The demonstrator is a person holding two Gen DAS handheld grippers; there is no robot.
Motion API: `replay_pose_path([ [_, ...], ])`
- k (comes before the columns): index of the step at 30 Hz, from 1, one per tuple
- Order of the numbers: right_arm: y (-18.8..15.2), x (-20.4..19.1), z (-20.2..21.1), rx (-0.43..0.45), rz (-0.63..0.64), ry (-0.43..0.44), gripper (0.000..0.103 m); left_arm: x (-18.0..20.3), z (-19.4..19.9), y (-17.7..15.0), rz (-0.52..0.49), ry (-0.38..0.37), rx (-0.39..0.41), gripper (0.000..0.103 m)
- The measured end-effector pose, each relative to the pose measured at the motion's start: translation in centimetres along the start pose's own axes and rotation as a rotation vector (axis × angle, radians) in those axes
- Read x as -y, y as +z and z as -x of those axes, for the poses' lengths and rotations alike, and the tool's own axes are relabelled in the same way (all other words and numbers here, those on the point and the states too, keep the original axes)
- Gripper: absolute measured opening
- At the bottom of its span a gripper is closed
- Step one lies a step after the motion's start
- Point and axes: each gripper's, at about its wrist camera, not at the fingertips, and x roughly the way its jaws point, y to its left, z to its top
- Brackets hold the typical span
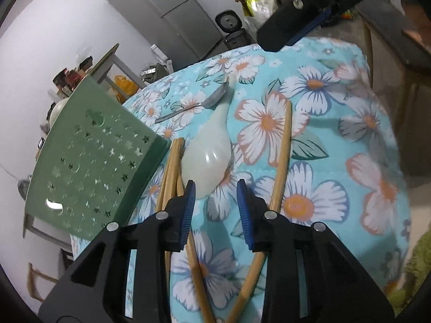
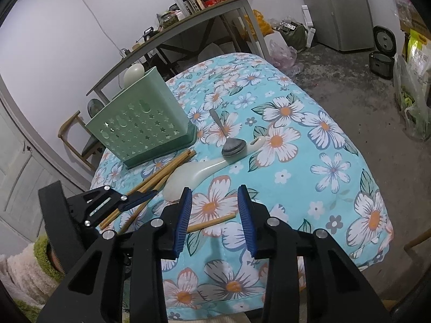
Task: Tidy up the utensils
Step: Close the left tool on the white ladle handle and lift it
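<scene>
On the floral tablecloth point(image 2: 336, 161) the green perforated utensil holder point(image 2: 142, 132) stands with chopsticks point(image 2: 164, 172), a white rice paddle point(image 2: 194, 175) and a metal spoon point(image 2: 231, 145) loose beside it, so sorting seems barely begun. The left gripper point(image 1: 215, 210) hangs part-open and empty above the paddle's bowl and chopsticks; the right gripper point(image 2: 215, 215) is likewise part-open and empty. Next, I judge, the left must settle on one utensil and close.

The right tongs point(image 2: 215, 215) stand parted with nothing between the blue pads, above a surface point(image 2: 336, 161) draped in a turquoise flowered cloth. Near its far left edge stands a green perforated utensil holder point(image 2: 142, 129), with wooden chopsticks point(image 2: 161, 175) lying beside its base and one more point(image 2: 212, 222) near the front edge. A white ladle point(image 2: 199, 171) lies mid-surface, a metal spoon point(image 2: 231, 146) resting across its handle; the left tongs point(image 2: 140, 197) reach the chopsticks' near ends.
</scene>
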Motion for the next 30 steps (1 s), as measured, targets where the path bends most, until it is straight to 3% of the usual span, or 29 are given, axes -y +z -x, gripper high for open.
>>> replay_pose_path([
  [5,-0.1,0.3,-0.4,-0.013,-0.008,0.001,0.035,-0.2,-1.3,1.1,-0.032,0.048,-0.012,0.032],
  [13,0.0,0.8,-0.8,-0.017,-0.023,-0.001,0.035,-0.3,-2.3,1.9,-0.016,0.03,-0.005,0.029],
  [23,0.1,0.6,-0.1,0.003,-0.019,-0.006,0.035,-0.9,0.0,2.1,-0.013,0.122,0.07,0.003],
  [30,0.1,0.7,0.8,0.027,-0.014,-0.004,0.035,-2.4,3.7,2.2,0.039,0.13,0.111,0.001],
])
